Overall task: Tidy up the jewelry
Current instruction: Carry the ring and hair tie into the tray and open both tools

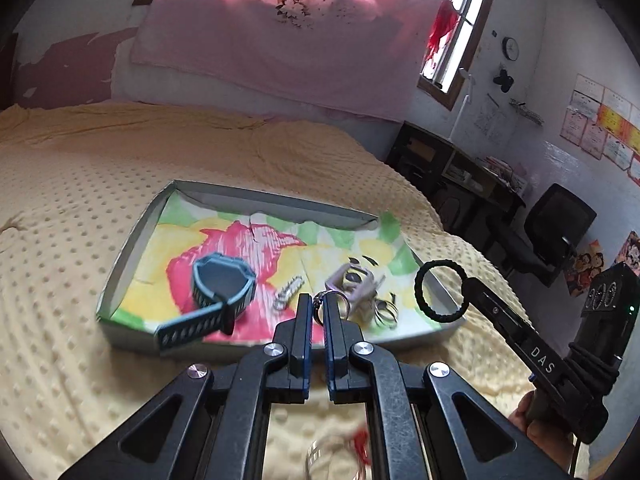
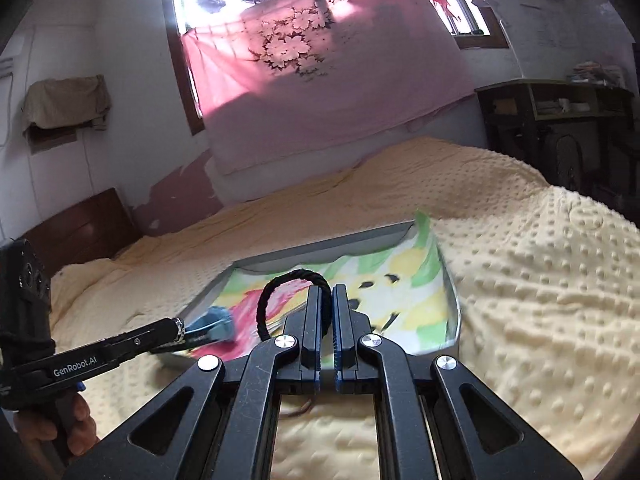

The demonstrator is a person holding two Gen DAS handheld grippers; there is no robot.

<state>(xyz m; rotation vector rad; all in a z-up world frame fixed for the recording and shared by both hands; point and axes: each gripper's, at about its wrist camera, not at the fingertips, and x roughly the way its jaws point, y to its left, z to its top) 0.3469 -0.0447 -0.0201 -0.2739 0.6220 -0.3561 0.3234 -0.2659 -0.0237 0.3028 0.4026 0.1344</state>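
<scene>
A shallow grey tray (image 1: 256, 197) lined with bright flowered paper lies on the bed. In it are a blue wristwatch (image 1: 221, 285), a small silver clasp piece (image 1: 287, 293), a pale grey trinket (image 1: 352, 280) and a few silver rings (image 1: 385, 312). My left gripper (image 1: 318, 307) hovers over the tray's near edge, shut on a small silver ring (image 1: 318, 309). My right gripper (image 2: 332, 294) is shut on a black braided bracelet (image 2: 294, 278), which hangs as a loop (image 1: 439, 292) over the tray's right end. The left gripper's tip (image 2: 179, 326) shows beside the watch (image 2: 216, 322).
The tray (image 2: 320, 245) rests on a yellow dotted blanket (image 1: 80, 208). A clear bangle with a red thread (image 1: 340, 452) lies on the blanket below my left gripper. A dark desk (image 1: 452, 168) and a dark chair (image 1: 556, 220) stand to the right of the bed. A person's hand (image 2: 76, 420) holds the left gripper's handle.
</scene>
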